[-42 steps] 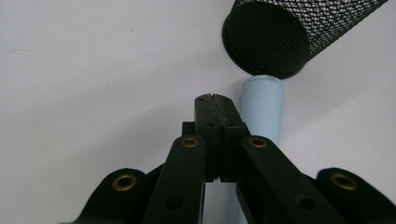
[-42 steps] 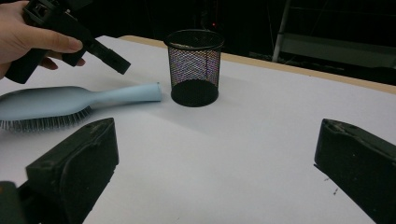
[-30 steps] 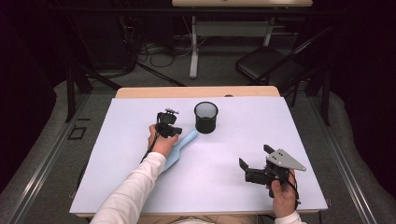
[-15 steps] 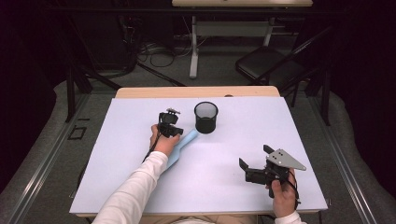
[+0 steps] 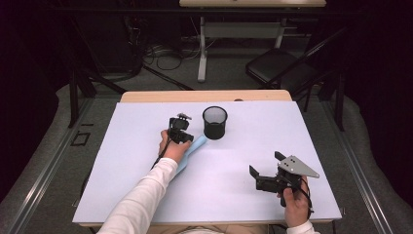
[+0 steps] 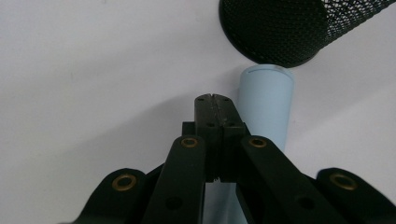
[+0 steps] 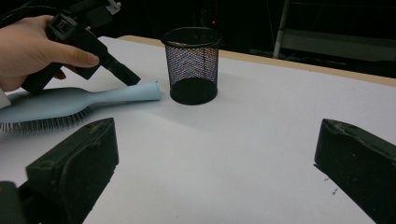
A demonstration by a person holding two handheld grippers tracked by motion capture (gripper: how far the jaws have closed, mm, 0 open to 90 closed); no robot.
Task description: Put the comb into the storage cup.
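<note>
Left tool (image 5: 179, 130): centre-left of the high view, held in the left hand (image 5: 171, 147); a white-sleeved forearm (image 5: 141, 195) rises from the bottom edge toward it. Jaws pressed fully together, nothing between them, tips angled down toward the bench.

Right tool (image 5: 265, 171): lower right of the high view, gripped from below by the right hand (image 5: 295, 207). Jaws spread wide and empty, pointing toward the frame's left, held roughly level.

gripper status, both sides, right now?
Left gripper: closed, empty, beside the hairbrush handle.
Right gripper: open, holding nothing.
</note>
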